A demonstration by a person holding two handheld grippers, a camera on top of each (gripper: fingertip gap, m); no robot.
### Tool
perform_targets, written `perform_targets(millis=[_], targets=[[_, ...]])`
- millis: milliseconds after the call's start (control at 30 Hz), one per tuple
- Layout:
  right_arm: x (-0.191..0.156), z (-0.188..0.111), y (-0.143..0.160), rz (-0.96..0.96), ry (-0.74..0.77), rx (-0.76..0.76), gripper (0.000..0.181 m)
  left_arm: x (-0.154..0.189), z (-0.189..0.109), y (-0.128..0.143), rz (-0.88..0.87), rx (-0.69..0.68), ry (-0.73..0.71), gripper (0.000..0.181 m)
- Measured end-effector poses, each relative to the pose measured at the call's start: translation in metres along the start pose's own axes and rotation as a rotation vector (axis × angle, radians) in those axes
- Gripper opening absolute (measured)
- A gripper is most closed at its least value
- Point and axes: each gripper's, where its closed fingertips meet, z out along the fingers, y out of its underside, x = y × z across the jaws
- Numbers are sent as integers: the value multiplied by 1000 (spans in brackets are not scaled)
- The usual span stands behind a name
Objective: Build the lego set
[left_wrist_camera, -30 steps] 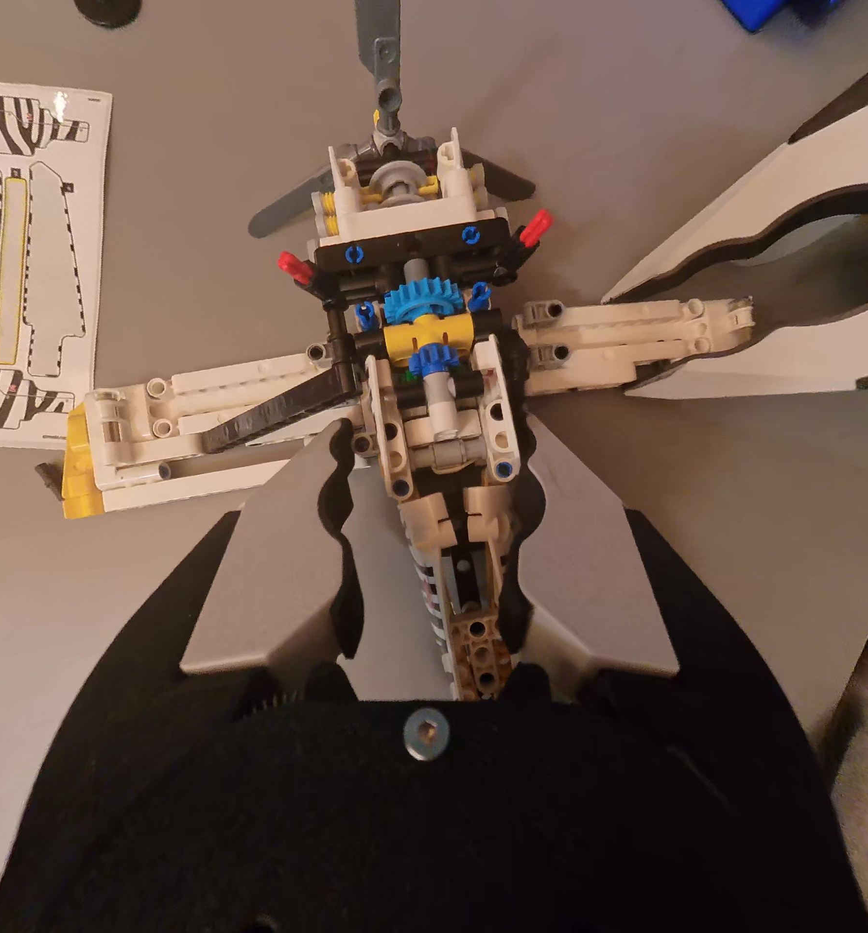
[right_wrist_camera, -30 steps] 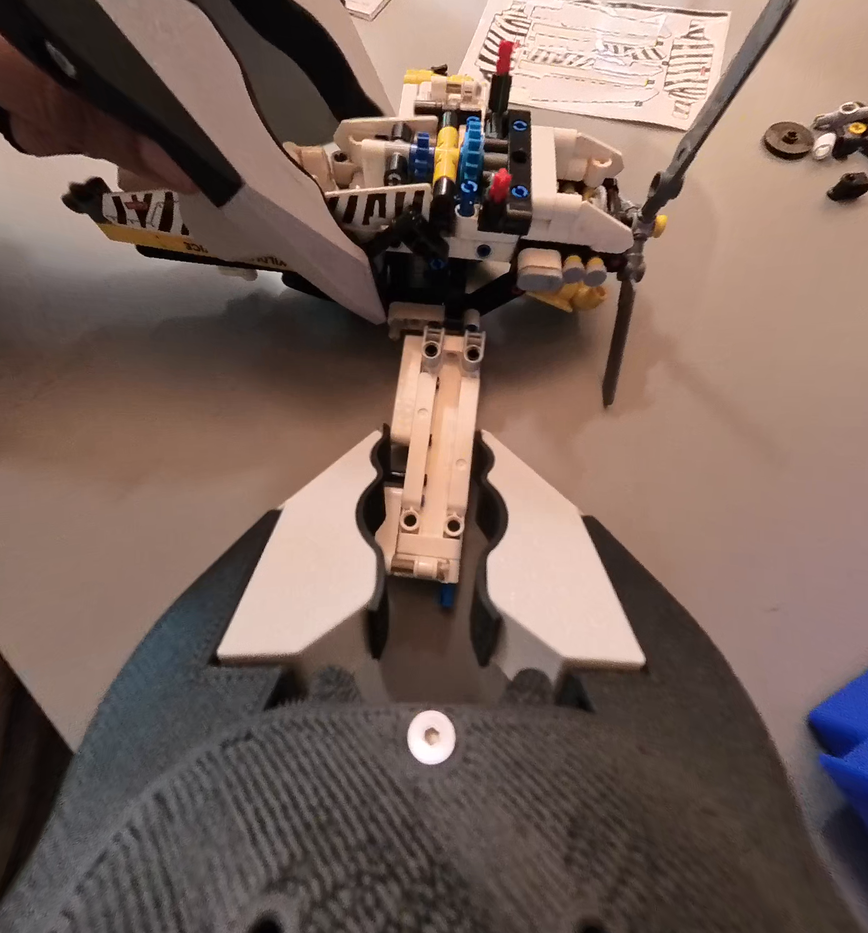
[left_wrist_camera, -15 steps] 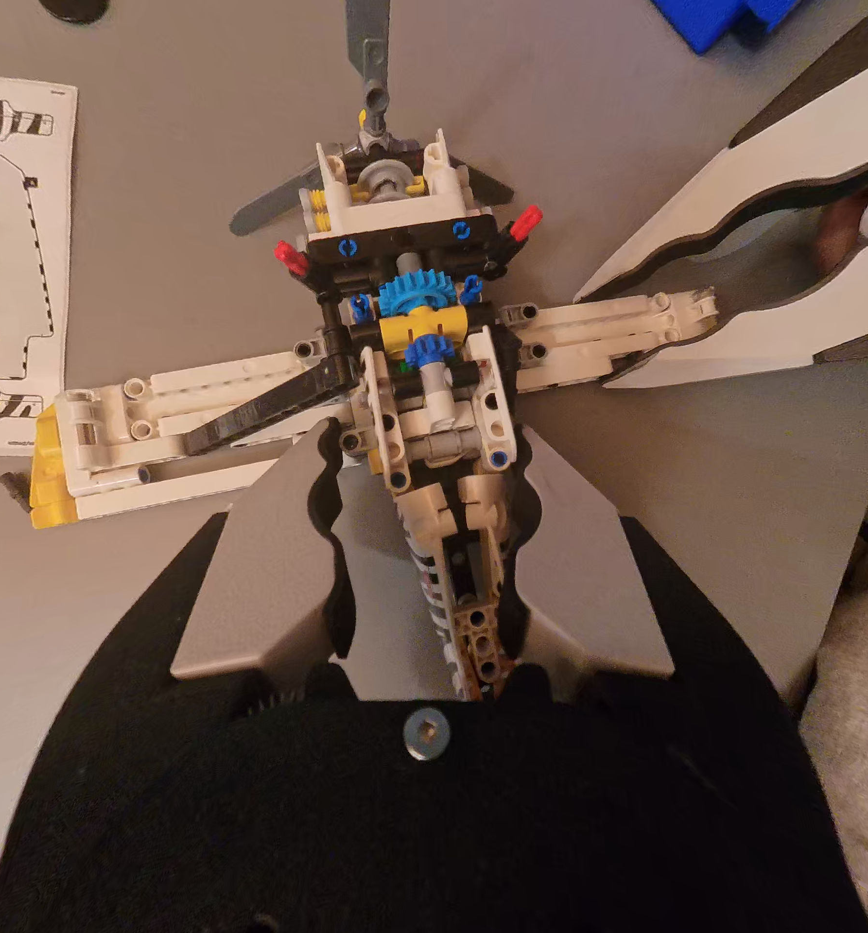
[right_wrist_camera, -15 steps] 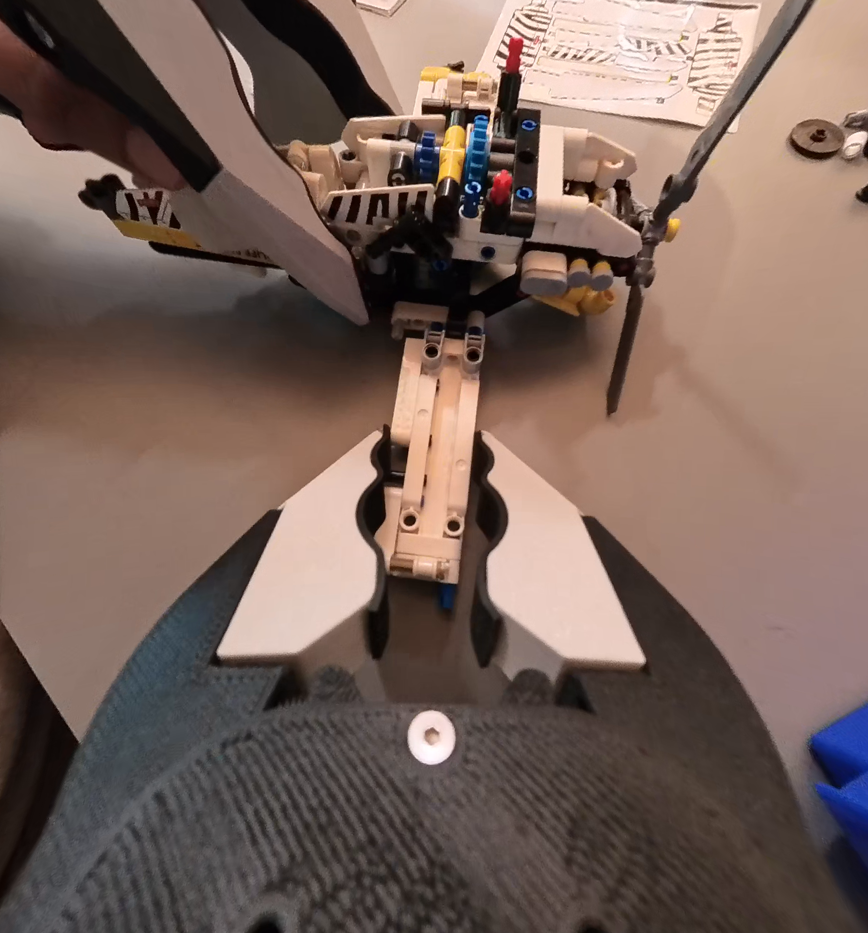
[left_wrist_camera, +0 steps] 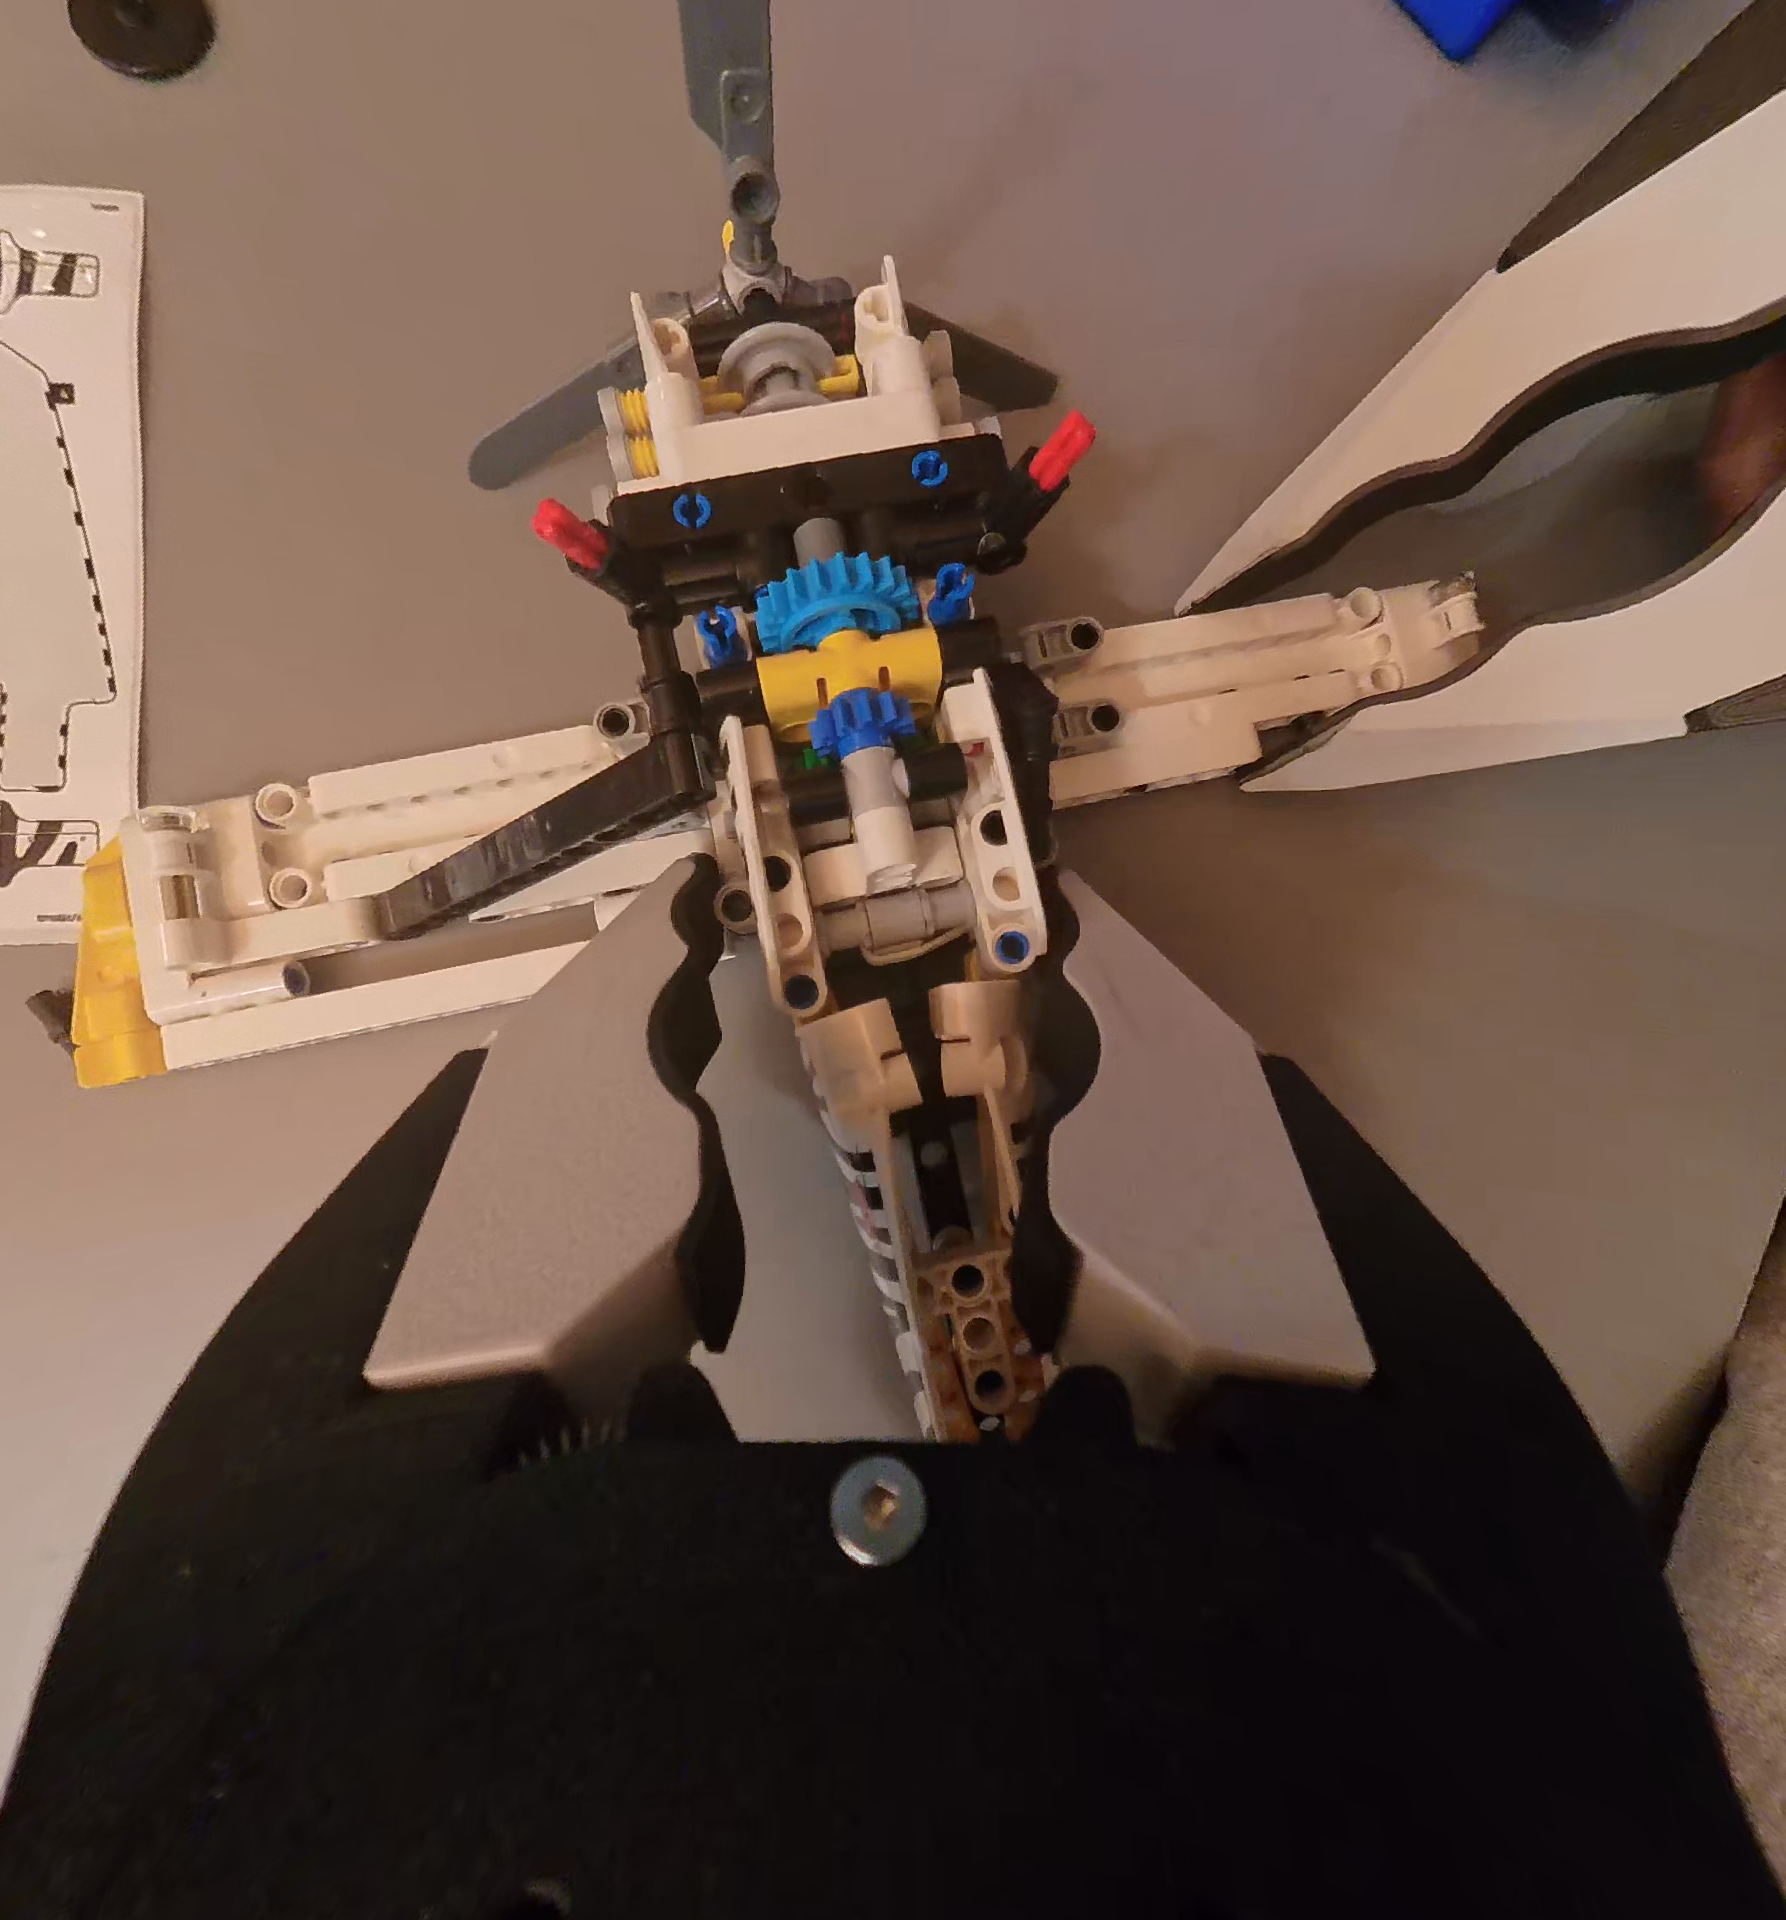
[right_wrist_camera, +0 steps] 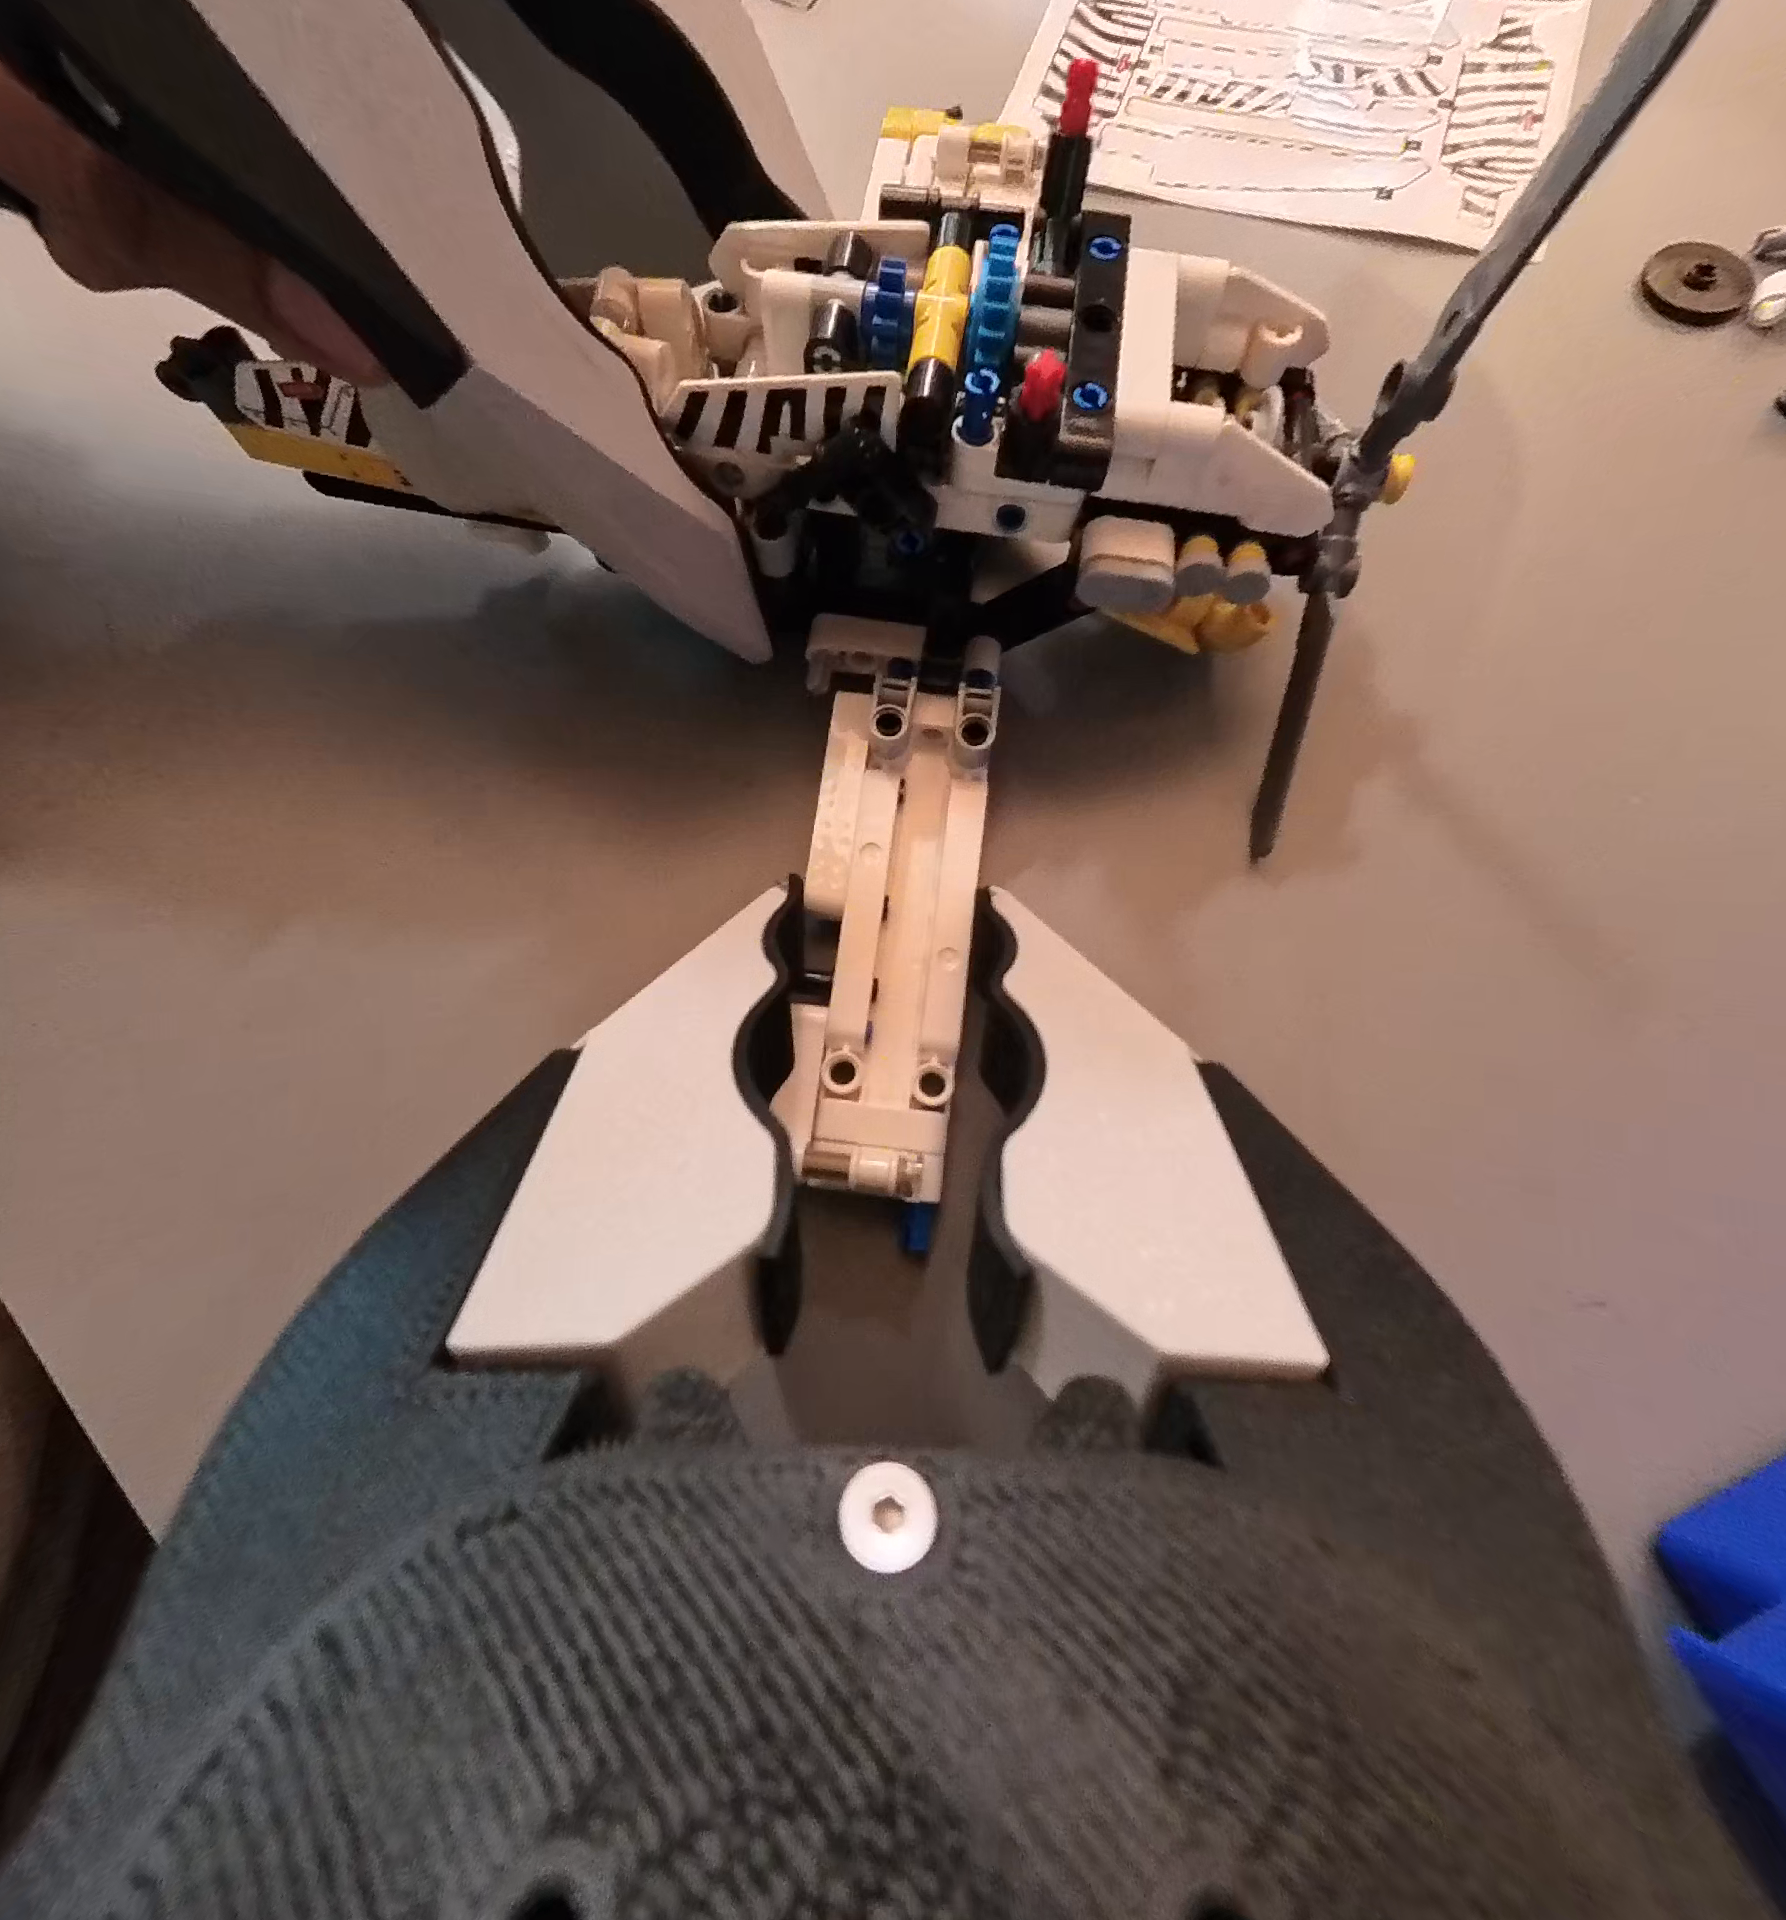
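- Treat the step as seating the white wing [right_wrist_camera: 899, 790] into the side of the lego plane [left_wrist_camera: 837, 665]; judging by the matching wing [left_wrist_camera: 369, 862] already on the far side, probably well into the build.
- Brace the plane with the left gripper [left_wrist_camera: 878, 878], fingers closed around the rear fuselage and tail boom, tips pressed on the wider body and the boom lying against one pad with a gap at the other.
- Drive with the right gripper [right_wrist_camera: 889, 888], fingers clamped on the outer end of the wing, one pad on each long edge.
- Push straight along the wing's length toward the fuselage, not downward, with the wing level with its opposite number.
- Check the root where it meets the black frame under the body: cannot tell from either view whether the pins are fully home.
- Squeeze the two grippers toward each other so the load passes through the frame rather than the exposed blue gears [left_wrist_camera: 837, 608].
- Stay clear of the grey propeller [left_wrist_camera: 733, 94] at the nose, likely easy to knock.
- Ignore the sticker sheet [left_wrist_camera: 27, 520] and loose parts [right_wrist_camera: 1699, 275] on the table [left_wrist_camera: 1388, 1039] for now.
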Motion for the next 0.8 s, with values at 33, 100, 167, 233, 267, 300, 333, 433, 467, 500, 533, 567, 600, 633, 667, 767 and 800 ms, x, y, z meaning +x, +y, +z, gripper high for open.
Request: perform_targets(millis=[33,100,167,233,267,300,333,433,467,500,533,567,600,633,667,767,800], targets=[[0,0,0,-2,0,1,31,0,0,0,-5,1,7,61],[0,0,0,-8,1,1,30,0,0,0,-14,4,21,61],[0,0,0,1,-7,-1,31,0,0,0,-2,-2,15,61],[0,0,0,25,-26,0,30,0,0,1,-2,-6,15,61],[0,0,-1,30,-31,1,30,0,0,0,-5,-5,20,61],[0,0,-1,28,-30,1,30,0,0,0,-6,-4,21,61],[0,0,-1,25,-27,1,30,0,0,1,-3,-5,16,61],[-1,0,0,45,-33,-9,30,0,1,1,21,-17,-8,61],[-1,0,0,43,-30,-16,30,0,1,1,24,-19,-8,61],[-1,0,0,30,-21,-24,30,0,1,1,20,-19,-5,61],[0,0,-1,13,-9,-31,30,0,1,1,17,-19,-3,61],[0,-1,-1,-1,-1,-39,30,0,1,1,15,-19,-2,61],[0,-1,-1,-9,3,-45,30,0,1,1,17,-20,-5,61],[0,-1,-1,-13,3,-48,30,0,1,1,20,-21,-10,61],[0,-1,-1,-15,1,-48,30,0,1,1,23,-22,-14,61],[0,0,-1,28,-23,-33,30,0,1,1,25,-23,-16,61],[0,-1,-2,69,-44,-17,30,0,1,1,26,-23,-16,61]])
